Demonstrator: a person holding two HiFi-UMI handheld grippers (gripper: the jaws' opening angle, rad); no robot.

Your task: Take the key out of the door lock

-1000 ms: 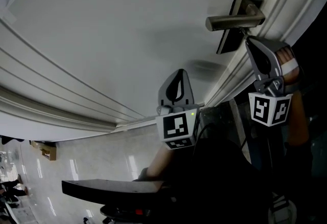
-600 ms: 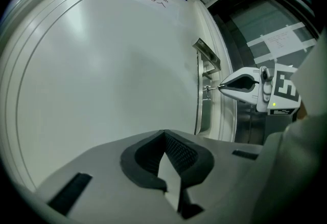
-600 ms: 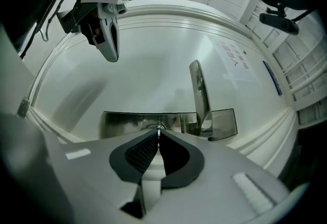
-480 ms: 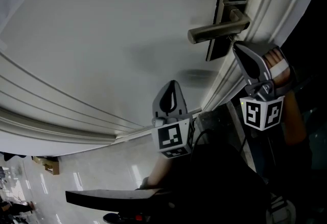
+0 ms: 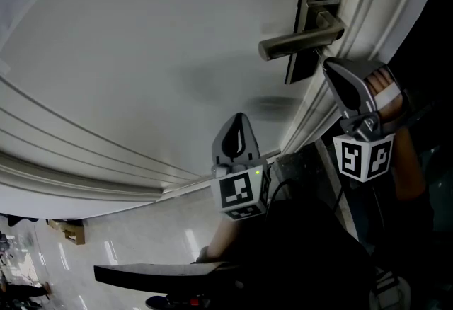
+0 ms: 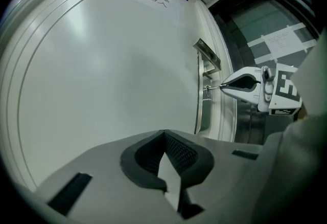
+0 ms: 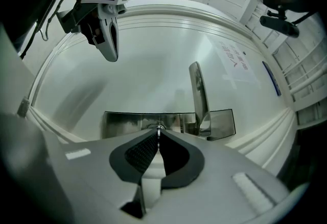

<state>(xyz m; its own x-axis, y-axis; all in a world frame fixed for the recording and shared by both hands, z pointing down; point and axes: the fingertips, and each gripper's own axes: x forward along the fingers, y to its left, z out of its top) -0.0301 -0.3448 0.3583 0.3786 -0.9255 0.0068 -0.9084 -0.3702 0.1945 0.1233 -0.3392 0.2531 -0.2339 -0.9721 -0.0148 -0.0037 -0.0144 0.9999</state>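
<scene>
On the white door (image 5: 141,54) a metal lever handle (image 5: 301,42) sticks out from a long lock plate (image 7: 127,123). My right gripper (image 7: 158,134) is right at the plate below the handle (image 7: 198,92), shut on the thin metal key (image 7: 159,129), which still sits in the lock. In the left gripper view the key (image 6: 212,87) bridges the plate and the right gripper's tip (image 6: 223,86). My left gripper (image 5: 238,119) hangs lower and to the left, shut with nothing between its jaws, off the door surface.
The door frame's moulded edge (image 5: 368,11) runs beside the plate, with a dark opening behind the right gripper. A paper notice (image 7: 235,59) is stuck on the door. Shiny floor (image 5: 141,238) shows at the bottom left of the head view.
The head view has shifted, so the handle sits lower and further left in the picture. Both grippers keep their places relative to the door; the right one stays on the key.
</scene>
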